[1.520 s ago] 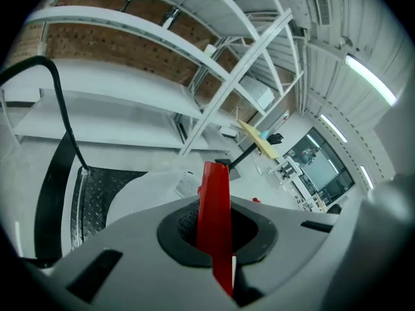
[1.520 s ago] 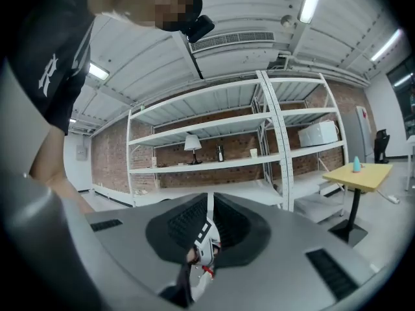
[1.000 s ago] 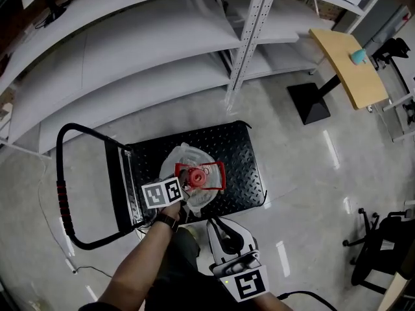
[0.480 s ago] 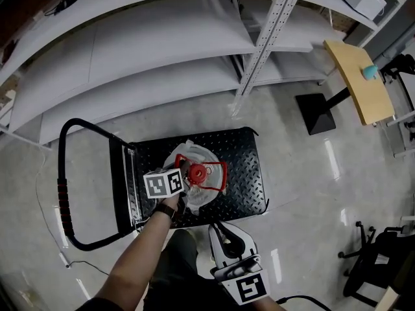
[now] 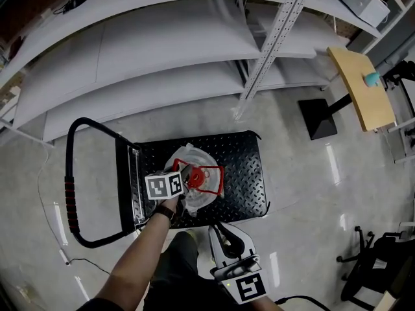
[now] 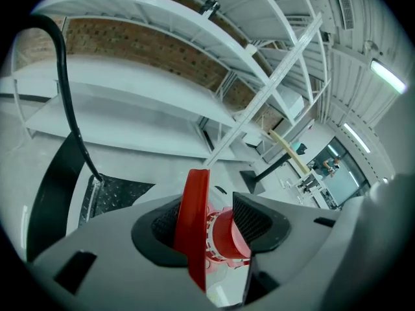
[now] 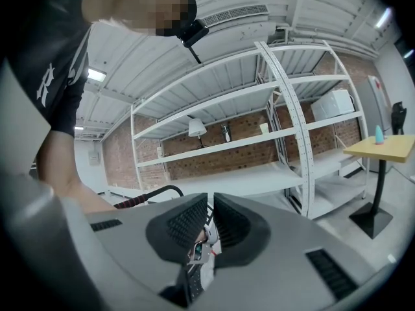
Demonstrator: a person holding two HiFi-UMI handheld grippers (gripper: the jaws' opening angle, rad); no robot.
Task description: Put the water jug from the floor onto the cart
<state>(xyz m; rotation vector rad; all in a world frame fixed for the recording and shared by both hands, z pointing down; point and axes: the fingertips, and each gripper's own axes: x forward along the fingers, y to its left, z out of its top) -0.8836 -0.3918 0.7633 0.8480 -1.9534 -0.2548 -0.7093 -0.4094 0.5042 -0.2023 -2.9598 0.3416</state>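
The water jug (image 5: 196, 196), clear with a red cap (image 5: 194, 177) and a red handle (image 5: 213, 173), stands on the black cart deck (image 5: 241, 164). My left gripper (image 5: 184, 179) is over the jug's top. In the left gripper view its jaws (image 6: 207, 222) are opening around the upright red handle (image 6: 194, 219). The handle lies near the left pad and a gap shows to the right pad; the cap (image 6: 228, 238) sits just beyond. My right gripper (image 5: 224, 233) hangs near the cart's front edge, its pads (image 7: 209, 222) close together on nothing.
The cart's black push handle (image 5: 70, 193) with red grips loops out at the left. White shelving (image 5: 162, 44) with a perforated post (image 5: 275, 34) runs behind the cart. A wooden side table (image 5: 362, 86) on a black base (image 5: 318, 118) and an office chair (image 5: 382, 258) stand at the right.
The left gripper has shifted slightly over the cart deck, staying at the jug's handle. The head view has drifted a little. The right gripper has hardly moved.
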